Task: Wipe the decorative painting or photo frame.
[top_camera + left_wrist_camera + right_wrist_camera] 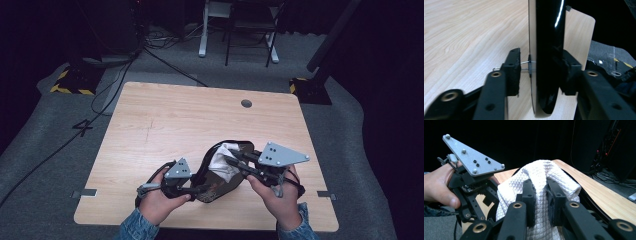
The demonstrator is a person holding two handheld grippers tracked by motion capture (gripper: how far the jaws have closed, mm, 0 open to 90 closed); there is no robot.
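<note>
So, going from the left: the left tool (192, 189) is clamping the edge of a glossy black dish (220, 187), holding it tipped up on its rim near the front edge of the desk (165, 120). In the left gripper view its jaws are sitting on either side of the dish wall (549, 50), pressed right against it, so that grip looks solid to me. Moving over to the middle, a white quilted cloth (222, 160) is bunched up against the inside of the dish. On the right, the right tool (235, 161) is pinching a fold of that cloth (539, 180), jaws closed on the fabric, and pushing it into the dish. I'm guessing this is a wipe-down job and it's somewhere in the middle: the dish is already picked up and steadied, the cloth is already in contact, but I can't tell how much of the surface is actually getting covered. What's left, as far as I can judge, is finishing the wiping, then setting the dish flat and dropping the cloth.
</note>
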